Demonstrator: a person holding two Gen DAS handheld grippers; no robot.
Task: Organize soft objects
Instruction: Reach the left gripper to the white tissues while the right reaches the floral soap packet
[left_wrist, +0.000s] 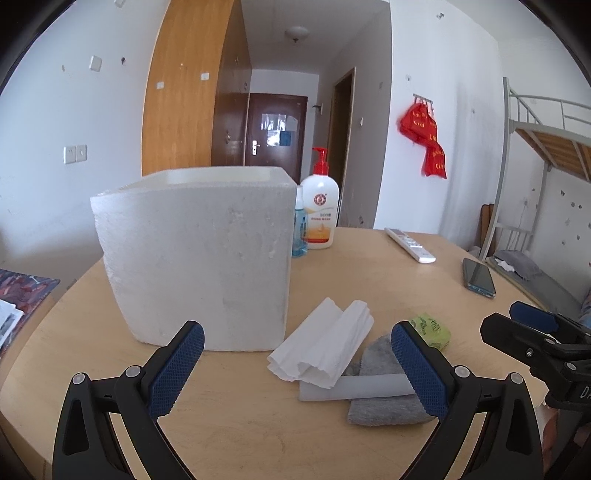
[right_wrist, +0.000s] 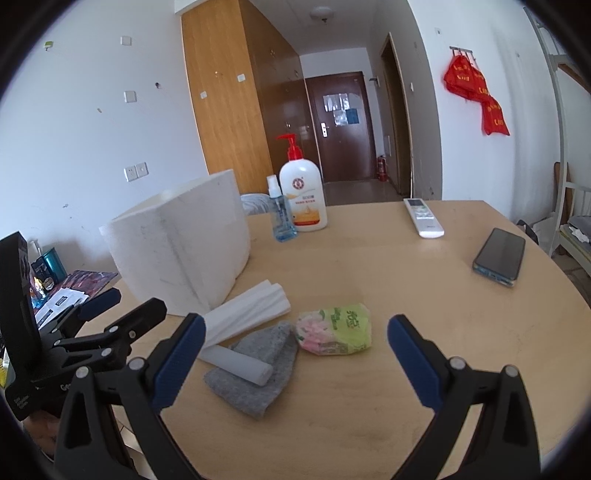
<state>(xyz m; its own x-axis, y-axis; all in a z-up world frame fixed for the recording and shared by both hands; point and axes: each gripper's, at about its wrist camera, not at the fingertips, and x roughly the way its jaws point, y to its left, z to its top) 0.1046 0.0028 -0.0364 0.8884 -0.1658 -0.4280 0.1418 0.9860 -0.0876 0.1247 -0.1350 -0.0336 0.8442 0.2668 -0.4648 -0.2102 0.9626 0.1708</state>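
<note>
A tall white foam box (left_wrist: 195, 258) stands open-topped on the round wooden table (left_wrist: 236, 424). To its right lie a folded white paper sheet (left_wrist: 325, 347), a grey cloth (left_wrist: 380, 406) with a white foam tube (left_wrist: 354, 387) across it, and a green tissue pack (left_wrist: 432, 328). My left gripper (left_wrist: 297, 332) is open above the table, in front of the box and paper, holding nothing. My right gripper (right_wrist: 295, 321) is open too, hovering just short of the tissue pack (right_wrist: 336, 328) and grey cloth (right_wrist: 255, 376). The box's inside is hidden.
A red-pump lotion bottle (right_wrist: 303, 195) and a small blue spray bottle (right_wrist: 282, 218) stand behind the box. A white remote (right_wrist: 423, 218) and a dark phone (right_wrist: 500, 256) lie at the far right. The left gripper (right_wrist: 110, 310) sits close on the left.
</note>
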